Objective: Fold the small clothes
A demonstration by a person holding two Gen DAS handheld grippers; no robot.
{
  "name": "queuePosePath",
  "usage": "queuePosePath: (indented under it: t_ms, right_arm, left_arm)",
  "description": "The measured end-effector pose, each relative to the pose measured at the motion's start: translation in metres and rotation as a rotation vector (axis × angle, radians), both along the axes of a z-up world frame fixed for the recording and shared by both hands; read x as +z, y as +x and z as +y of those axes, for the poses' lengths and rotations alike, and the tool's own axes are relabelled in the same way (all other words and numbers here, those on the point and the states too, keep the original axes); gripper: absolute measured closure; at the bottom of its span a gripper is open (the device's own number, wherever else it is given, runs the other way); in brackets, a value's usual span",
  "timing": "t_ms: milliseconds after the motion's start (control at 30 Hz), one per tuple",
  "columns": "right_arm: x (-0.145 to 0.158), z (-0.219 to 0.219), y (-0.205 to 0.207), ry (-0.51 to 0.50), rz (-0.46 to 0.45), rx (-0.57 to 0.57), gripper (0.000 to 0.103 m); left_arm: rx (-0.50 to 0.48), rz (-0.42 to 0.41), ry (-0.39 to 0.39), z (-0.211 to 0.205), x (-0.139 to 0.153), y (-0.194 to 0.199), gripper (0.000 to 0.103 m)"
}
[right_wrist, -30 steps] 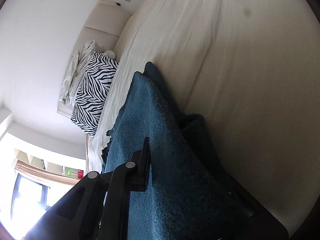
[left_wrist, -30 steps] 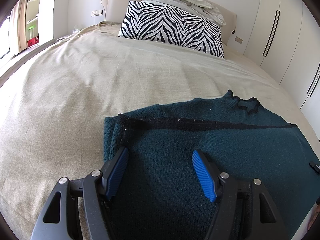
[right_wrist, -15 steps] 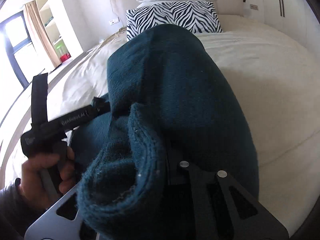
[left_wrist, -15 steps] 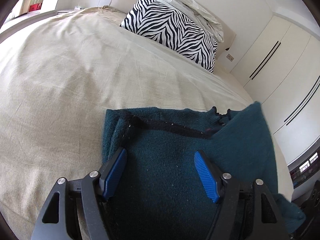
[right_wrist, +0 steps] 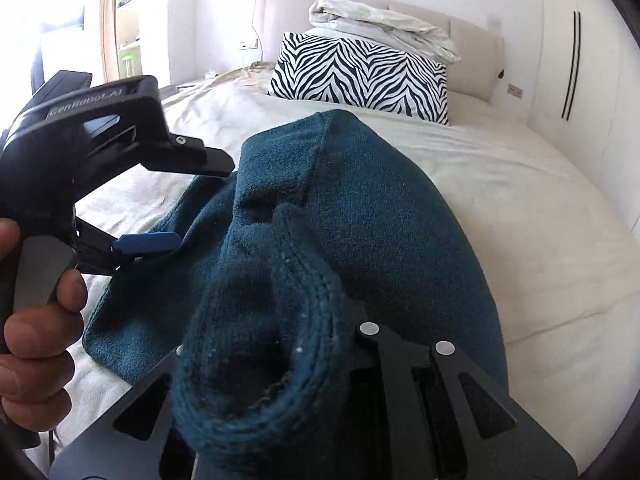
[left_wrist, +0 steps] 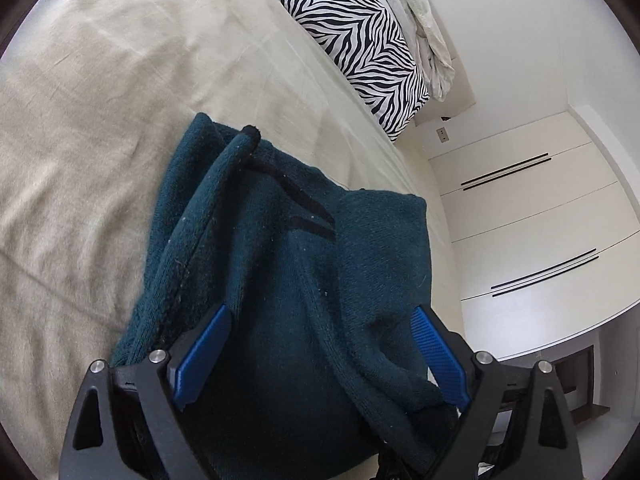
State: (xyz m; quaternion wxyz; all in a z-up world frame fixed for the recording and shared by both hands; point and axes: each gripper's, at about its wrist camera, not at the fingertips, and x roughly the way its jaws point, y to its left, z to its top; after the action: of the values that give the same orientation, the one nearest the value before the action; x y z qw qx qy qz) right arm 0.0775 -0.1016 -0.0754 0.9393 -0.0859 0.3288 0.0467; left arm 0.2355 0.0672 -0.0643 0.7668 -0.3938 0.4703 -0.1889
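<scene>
Left wrist view: my left gripper [left_wrist: 320,354] has its blue fingers [left_wrist: 202,350] spread wide, with the dark green sweater [left_wrist: 296,272] bunched between them on the bed [left_wrist: 100,100]. Right wrist view: my right gripper [right_wrist: 320,360] is buried under sweater cloth, apparently clamped on a fold; the zebra pillow [right_wrist: 360,76] lies beyond.

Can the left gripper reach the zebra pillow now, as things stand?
Probably not easily. The left gripper stands open with the green sweater bunched between its fingers, and the zebra pillow lies far up the bed.
</scene>
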Motion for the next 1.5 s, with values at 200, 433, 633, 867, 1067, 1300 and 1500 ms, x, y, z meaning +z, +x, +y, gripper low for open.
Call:
queuePosePath:
  t_ms: [200,433,633,867,1067,1300,1500]
  right_arm:
    - [0.005,0.009,-0.011,-0.068,-0.038,0.034,0.092]
    - [0.006,0.014,-0.016,-0.074,-0.047,0.056,0.090]
    - [0.007,0.026,-0.027,-0.138,-0.075,0.114,0.089]
    - [0.007,0.062,-0.031,-0.275,-0.128,0.282,0.091]
    - [0.002,0.079,-0.024,-0.228,-0.090,0.358,0.092]
    - [-0.014,0.095,-0.017,-0.279,-0.040,0.414,0.091]
    - [-0.022,0.103,-0.007,-0.309,-0.015,0.473,0.088]
  left_arm:
    - [-0.090,0.071,0.027,-0.024,-0.005,0.017,0.012]
    - [-0.171,0.108,0.103,-0.047,-0.011,0.041,0.056]
    - [-0.193,0.103,0.081,-0.032,-0.009,0.053,0.088]
    - [-0.209,0.018,0.149,-0.012,0.020,0.074,0.090]
    - [-0.236,0.009,0.234,0.009,0.014,0.079,0.090]
    - [-0.223,0.018,0.208,0.032,-0.009,0.076,0.090]
    - [-0.220,0.000,0.187,0.044,-0.015,0.071,0.090]
